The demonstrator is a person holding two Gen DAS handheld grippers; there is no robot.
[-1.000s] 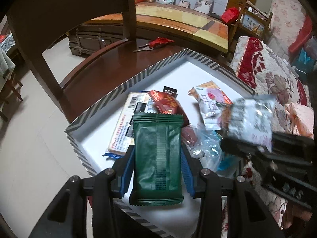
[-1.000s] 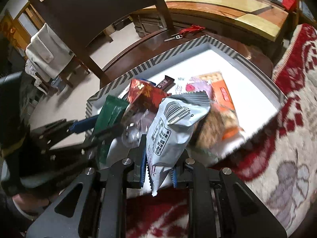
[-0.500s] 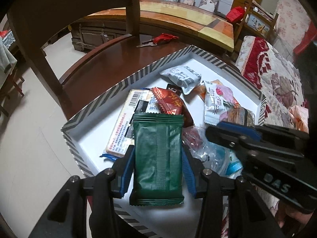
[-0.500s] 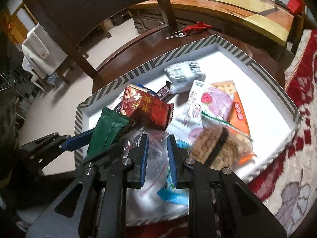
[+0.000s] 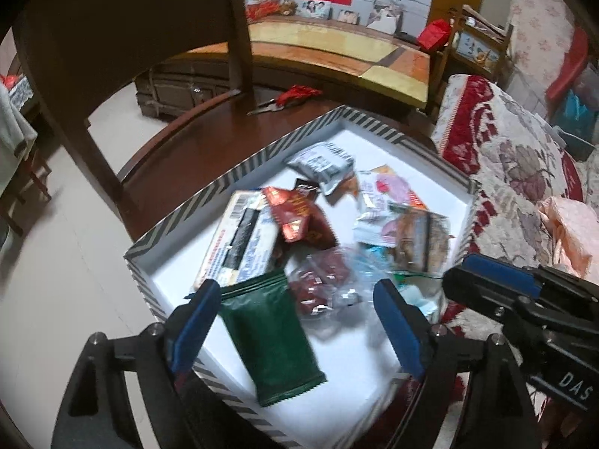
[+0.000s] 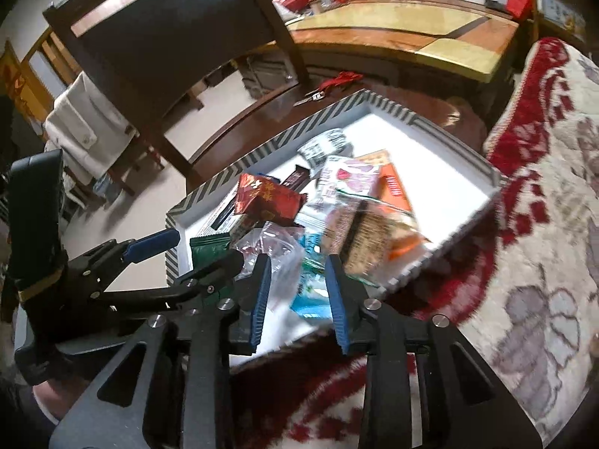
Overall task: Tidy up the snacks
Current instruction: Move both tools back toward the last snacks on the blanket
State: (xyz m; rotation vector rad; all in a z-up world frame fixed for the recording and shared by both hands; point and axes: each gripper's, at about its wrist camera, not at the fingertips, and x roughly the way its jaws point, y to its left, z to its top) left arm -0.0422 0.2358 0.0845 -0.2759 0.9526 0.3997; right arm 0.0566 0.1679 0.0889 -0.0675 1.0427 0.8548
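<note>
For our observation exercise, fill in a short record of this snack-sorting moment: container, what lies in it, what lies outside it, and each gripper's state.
container: striped-rim white tray on a dark wooden table
in tray: green packet, red packet, grey barcode packet, clear bag
outside tray: red-handled scissors on the table
left gripper: jaws opening, green packet lying loose between them
right gripper: jaws opening, nothing gripped

Dark wooden chair [image 5: 112, 37] at ten o'clock, its seat [image 5: 209, 138] extending toward centre. Red-handled scissors [image 5: 288, 96] on the seat at twelve o'clock. Long glossy wooden cabinet [image 5: 337, 48] behind, bearing framed photographs [image 5: 318, 9]. Red-and-cream floral blanket [image 5: 516, 172] at three o'clock. In the right wrist view, a pale garment [image 6: 80, 127] at nine o'clock, draped over a further chair.
</note>
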